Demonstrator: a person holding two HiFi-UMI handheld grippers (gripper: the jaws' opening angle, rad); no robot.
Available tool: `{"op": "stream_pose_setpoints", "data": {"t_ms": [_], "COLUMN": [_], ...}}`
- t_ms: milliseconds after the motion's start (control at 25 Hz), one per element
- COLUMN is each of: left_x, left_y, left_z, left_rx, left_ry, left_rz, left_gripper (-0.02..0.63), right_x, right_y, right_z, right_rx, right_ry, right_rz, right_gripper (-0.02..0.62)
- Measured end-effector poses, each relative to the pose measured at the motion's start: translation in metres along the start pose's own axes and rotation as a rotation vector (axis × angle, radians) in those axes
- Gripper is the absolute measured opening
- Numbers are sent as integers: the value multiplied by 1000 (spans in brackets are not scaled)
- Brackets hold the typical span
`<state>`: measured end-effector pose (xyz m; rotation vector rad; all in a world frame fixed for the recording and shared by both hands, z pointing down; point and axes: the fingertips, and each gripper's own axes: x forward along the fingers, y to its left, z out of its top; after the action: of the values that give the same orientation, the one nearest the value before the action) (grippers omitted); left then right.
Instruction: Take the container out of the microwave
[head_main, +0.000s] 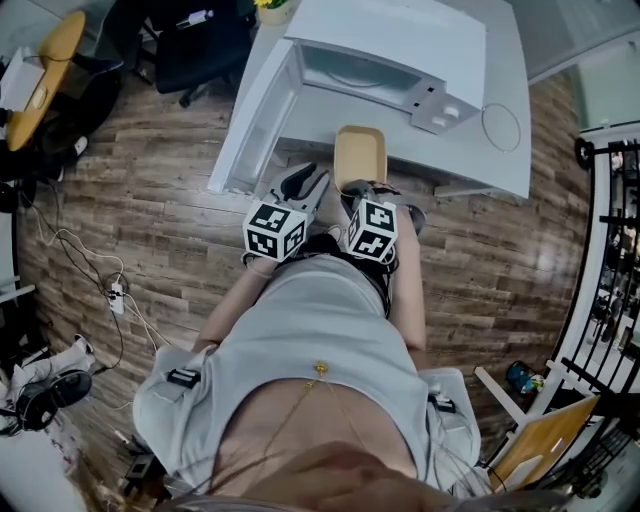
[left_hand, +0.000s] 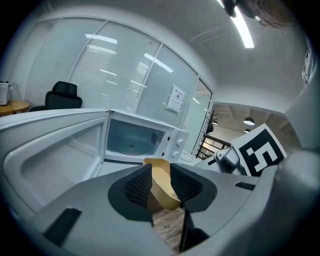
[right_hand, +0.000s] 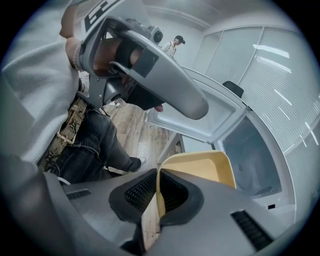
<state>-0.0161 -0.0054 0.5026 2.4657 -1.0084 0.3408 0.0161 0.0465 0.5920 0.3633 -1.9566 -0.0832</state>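
Out front of the microwave (head_main: 385, 62), its door (head_main: 252, 120) swung open to the left, the tan container (head_main: 360, 152) sits clear of the oven, over the edge of the white table (head_main: 500, 150). R gripper (right_hand: 158, 192) is clamped tight on its near rim. L gripper (left_hand: 161, 185) is just beside it, jaws apart w/ the container showing betw. them; can't tell if they touch.

Tan container (head_main: 360, 157), white microwave (head_main: 400, 45), brown wood-grain floor (head_main: 150, 200).
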Motion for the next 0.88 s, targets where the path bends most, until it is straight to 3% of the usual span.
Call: {"op": "stream_pose_setpoints", "data": {"t_ms": [880], "left_x": [-2], "left_y": [7], "left_z": [-2], "left_rx": [-7], "left_ry": [3], "left_rz": [-2], "left_gripper": [121], "right_x": [5], "right_y": [-2], "right_z": [5], "right_rx": [16], "right_ry": [7], "right_rz": [12], "right_gripper": [29]}}
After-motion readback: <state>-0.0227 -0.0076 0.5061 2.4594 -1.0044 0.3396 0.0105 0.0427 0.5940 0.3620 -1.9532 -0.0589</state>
